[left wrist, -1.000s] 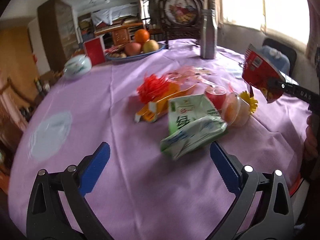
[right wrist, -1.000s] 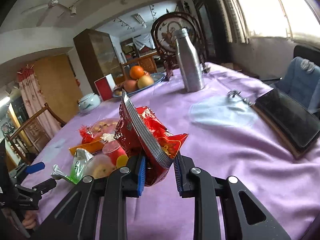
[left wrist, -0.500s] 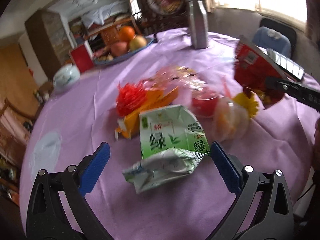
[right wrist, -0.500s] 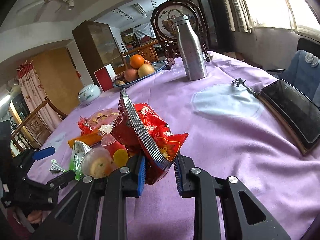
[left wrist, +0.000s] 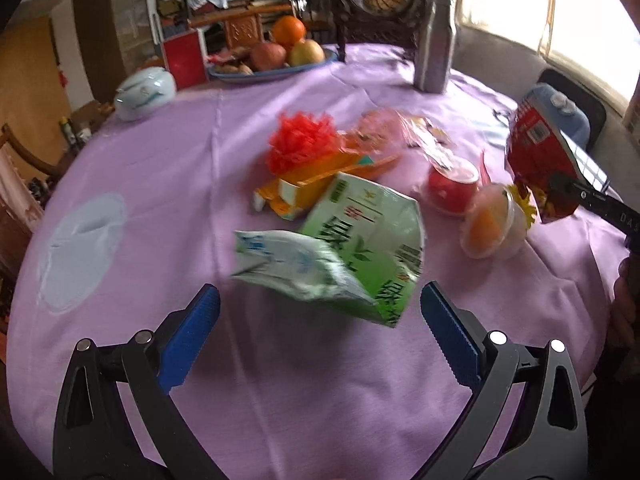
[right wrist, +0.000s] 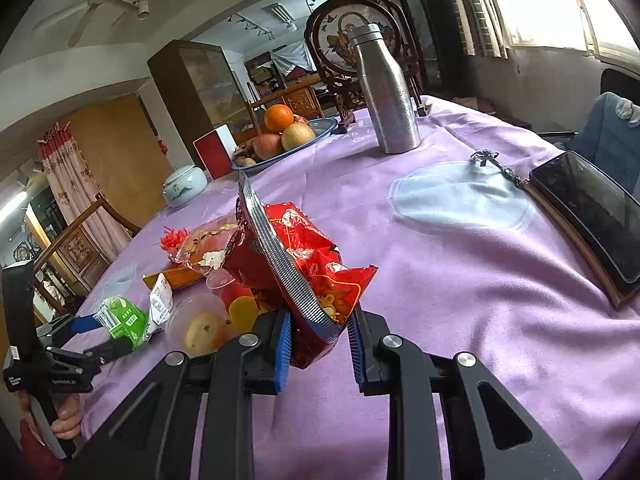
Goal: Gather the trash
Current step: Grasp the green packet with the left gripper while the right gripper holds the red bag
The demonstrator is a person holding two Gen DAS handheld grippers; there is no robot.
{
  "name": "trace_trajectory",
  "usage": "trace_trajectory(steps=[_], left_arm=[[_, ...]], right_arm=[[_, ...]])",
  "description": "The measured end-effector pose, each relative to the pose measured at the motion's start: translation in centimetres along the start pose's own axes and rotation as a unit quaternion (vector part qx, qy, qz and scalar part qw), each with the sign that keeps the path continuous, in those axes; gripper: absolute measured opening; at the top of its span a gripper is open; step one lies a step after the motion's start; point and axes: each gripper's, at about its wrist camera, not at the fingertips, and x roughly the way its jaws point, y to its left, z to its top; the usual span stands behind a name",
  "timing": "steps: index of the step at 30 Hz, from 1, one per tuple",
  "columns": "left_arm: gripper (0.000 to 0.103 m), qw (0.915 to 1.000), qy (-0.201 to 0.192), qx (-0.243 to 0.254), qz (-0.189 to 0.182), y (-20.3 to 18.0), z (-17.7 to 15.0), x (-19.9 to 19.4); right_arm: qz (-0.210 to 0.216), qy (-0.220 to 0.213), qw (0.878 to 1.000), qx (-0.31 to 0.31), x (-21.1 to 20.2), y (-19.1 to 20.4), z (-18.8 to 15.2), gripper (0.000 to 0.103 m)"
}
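My left gripper (left wrist: pixel 320 312) is open and points down at the purple tablecloth (left wrist: pixel 168 184). A crumpled white-green wrapper (left wrist: pixel 288 264) and a flattened green carton (left wrist: pixel 372 240) lie just beyond its fingertips. Behind them are an orange box (left wrist: pixel 312 184), a red shredded tuft (left wrist: pixel 300 144), a red jelly cup (left wrist: pixel 454 184) and a clear fruit cup (left wrist: pixel 492 224). My right gripper (right wrist: pixel 318 320) is shut on a red snack bag (right wrist: pixel 304 252), held above the table. In the left wrist view that red snack bag (left wrist: pixel 536 160) hangs at the right edge.
A fruit plate (left wrist: pixel 276 72), a metal bottle (right wrist: pixel 386 92), a white lidded jar (left wrist: pixel 144 92) and a red box (left wrist: pixel 184 56) stand at the far side. A phone in a case (right wrist: pixel 588 208) with keys (right wrist: pixel 492 160) lies at the right. A hand (right wrist: pixel 66 416) holds the left gripper's handle.
My left gripper has moved in toward the wrapper and green carton, which now lie close in front of its open fingers. The right gripper still holds the red bag, hardly moved.
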Motion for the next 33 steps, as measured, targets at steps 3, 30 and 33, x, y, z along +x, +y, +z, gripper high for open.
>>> trace_trajectory(steps=[3,30,33], left_arm=[[0.097,0.9997,0.015,-0.005,0.018,-0.4,0.6,0.9],[0.058,0.9952,0.021,-0.094,-0.018,3.7,2.4,2.9],[0.032,0.9944,-0.002,-0.099,-0.036,4.0,2.1,2.1]], right_arm=[[-0.001,0.0,1.0,0.0,0.0,0.0,0.0,0.025],[0.003,0.006,1.0,0.008,0.2,-0.3,0.1,0.026],[0.003,0.006,1.0,0.006,0.2,-0.3,0.1,0.026]])
